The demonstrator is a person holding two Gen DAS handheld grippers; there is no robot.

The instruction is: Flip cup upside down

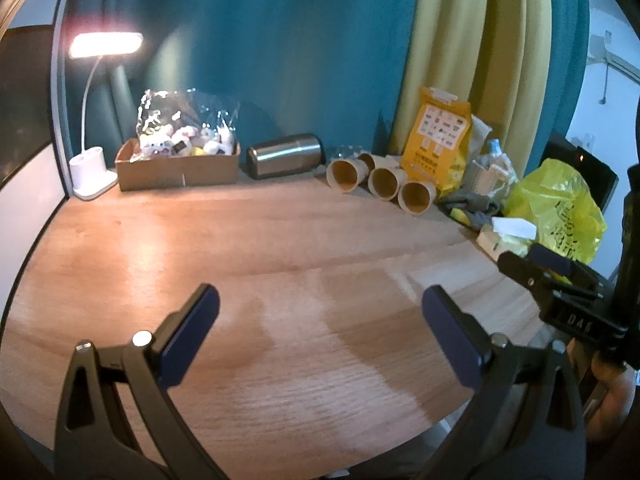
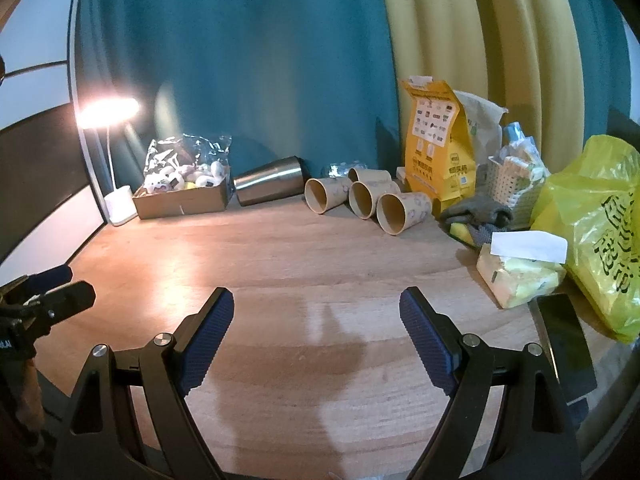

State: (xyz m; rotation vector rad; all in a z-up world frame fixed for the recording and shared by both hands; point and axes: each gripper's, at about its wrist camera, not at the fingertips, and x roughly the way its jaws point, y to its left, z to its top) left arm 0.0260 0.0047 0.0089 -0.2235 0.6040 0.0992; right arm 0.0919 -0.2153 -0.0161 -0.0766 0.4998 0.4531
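Note:
Several tan paper cups (image 1: 384, 182) lie on their sides at the back of the wooden table (image 1: 240, 248), mouths facing me; they also show in the right wrist view (image 2: 364, 198). A steel tumbler (image 1: 286, 155) lies on its side left of them, and it shows in the right wrist view too (image 2: 272, 185). My left gripper (image 1: 320, 300) is open and empty over the near table, far from the cups. My right gripper (image 2: 317, 304) is open and empty as well, and it appears at the right edge of the left wrist view (image 1: 536, 264).
A cardboard box of small toys (image 1: 178, 160) and a lit white desk lamp (image 1: 90, 170) stand at the back left. An orange bag (image 1: 438, 136), a basket (image 2: 514, 192), a grey cloth (image 2: 478, 212), a tissue pack (image 2: 520, 276), a yellow plastic bag (image 2: 600, 232) and a dark phone (image 2: 566, 344) crowd the right side.

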